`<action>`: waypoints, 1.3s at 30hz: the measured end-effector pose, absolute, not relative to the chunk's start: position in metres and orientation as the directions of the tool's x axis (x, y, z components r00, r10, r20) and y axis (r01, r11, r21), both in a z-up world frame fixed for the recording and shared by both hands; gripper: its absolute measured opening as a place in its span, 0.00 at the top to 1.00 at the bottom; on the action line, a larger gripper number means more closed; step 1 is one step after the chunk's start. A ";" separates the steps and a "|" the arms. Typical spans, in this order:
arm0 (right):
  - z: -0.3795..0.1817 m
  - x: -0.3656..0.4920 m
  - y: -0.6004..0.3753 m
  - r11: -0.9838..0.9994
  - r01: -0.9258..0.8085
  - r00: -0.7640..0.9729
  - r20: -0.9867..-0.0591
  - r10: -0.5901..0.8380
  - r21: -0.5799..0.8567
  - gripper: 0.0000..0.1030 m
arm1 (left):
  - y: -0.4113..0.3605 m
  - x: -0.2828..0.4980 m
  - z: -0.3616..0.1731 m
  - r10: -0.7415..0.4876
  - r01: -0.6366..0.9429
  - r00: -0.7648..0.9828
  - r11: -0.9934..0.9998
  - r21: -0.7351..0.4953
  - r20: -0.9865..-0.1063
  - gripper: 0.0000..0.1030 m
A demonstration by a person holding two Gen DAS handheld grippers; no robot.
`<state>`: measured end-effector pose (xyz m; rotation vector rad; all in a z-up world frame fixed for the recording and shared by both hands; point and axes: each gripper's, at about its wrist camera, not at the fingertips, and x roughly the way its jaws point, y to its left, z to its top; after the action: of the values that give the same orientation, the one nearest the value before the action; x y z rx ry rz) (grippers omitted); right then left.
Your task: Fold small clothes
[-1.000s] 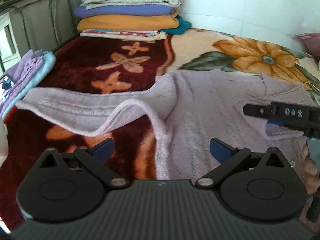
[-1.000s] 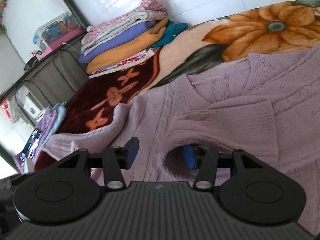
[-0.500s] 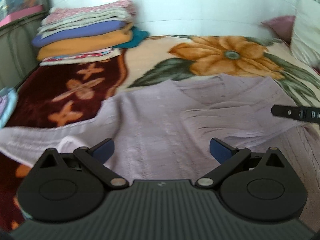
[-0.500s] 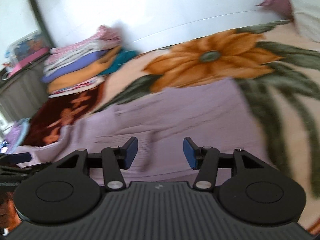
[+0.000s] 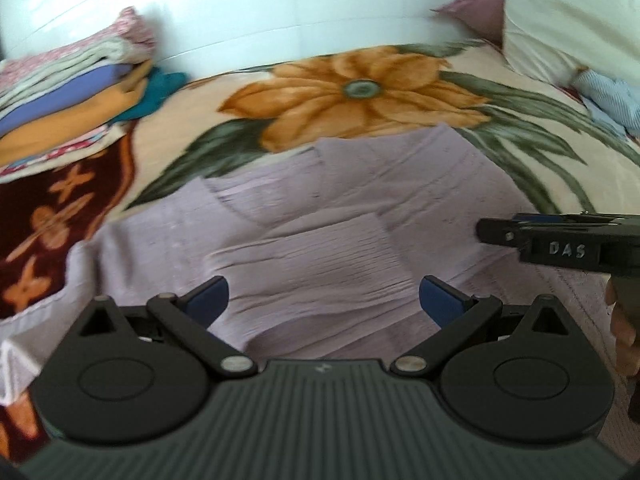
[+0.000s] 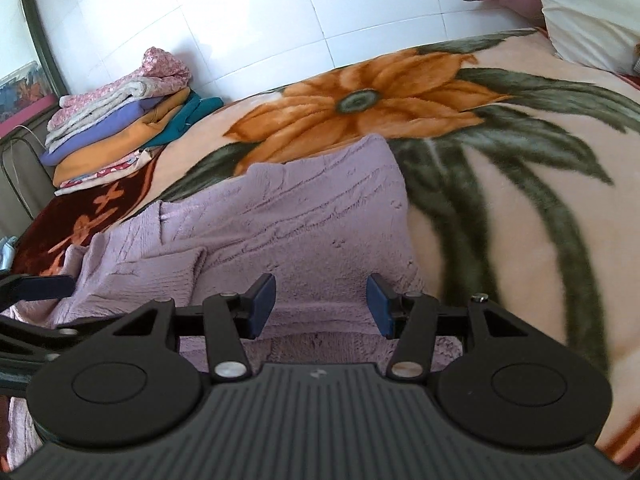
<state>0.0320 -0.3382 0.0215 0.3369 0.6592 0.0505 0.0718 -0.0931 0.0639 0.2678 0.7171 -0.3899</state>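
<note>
A lilac knit sweater (image 5: 328, 216) lies flat on the flowered blanket, with one sleeve (image 5: 320, 252) folded across its body. My left gripper (image 5: 324, 300) hovers over the folded sleeve, jaws spread wide and nothing between them. In the right wrist view the sweater (image 6: 304, 216) fills the middle, and my right gripper (image 6: 320, 304) stands open over its near right part with only the knit below. The right gripper (image 5: 496, 230) pokes in side-on from the right of the left wrist view, with a hand (image 5: 622, 332) behind it. One left finger (image 6: 44, 286) shows at the far left.
A stack of folded clothes (image 6: 120, 128) sits at the back left against the tiled wall. A white pillow (image 5: 560, 20) and a pink one (image 5: 476, 4) lie at the back right, with striped blue cloth (image 5: 608, 96) beside them. Bare blanket (image 6: 520, 220) spreads right of the sweater.
Both grippers have swung to the right. The left one left the spread-out sleeve and now sits over the sweater's body. The right one moved off the folded sleeve toward the sweater's right edge.
</note>
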 end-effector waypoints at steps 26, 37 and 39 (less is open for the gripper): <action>0.015 0.032 -0.341 0.938 0.053 0.797 -0.580 0.168 0.344 0.43 | 0.000 0.089 0.074 -0.109 0.114 0.830 0.993 -0.025 -0.547 0.84; 0.019 0.038 -0.335 0.952 0.055 0.777 -0.612 0.150 0.302 0.43 | 0.076 0.080 0.035 -0.003 -0.076 0.752 0.993 -0.092 -0.659 0.82; 0.019 0.038 -0.334 0.955 0.055 0.776 -0.614 0.143 0.292 0.43 | 0.079 0.075 0.035 -0.009 -0.077 0.755 0.992 -0.103 -0.655 0.81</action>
<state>0.0385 -0.3337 0.0190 0.3044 0.6836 0.0484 0.0754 0.0792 0.0353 -0.1261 0.7139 0.0368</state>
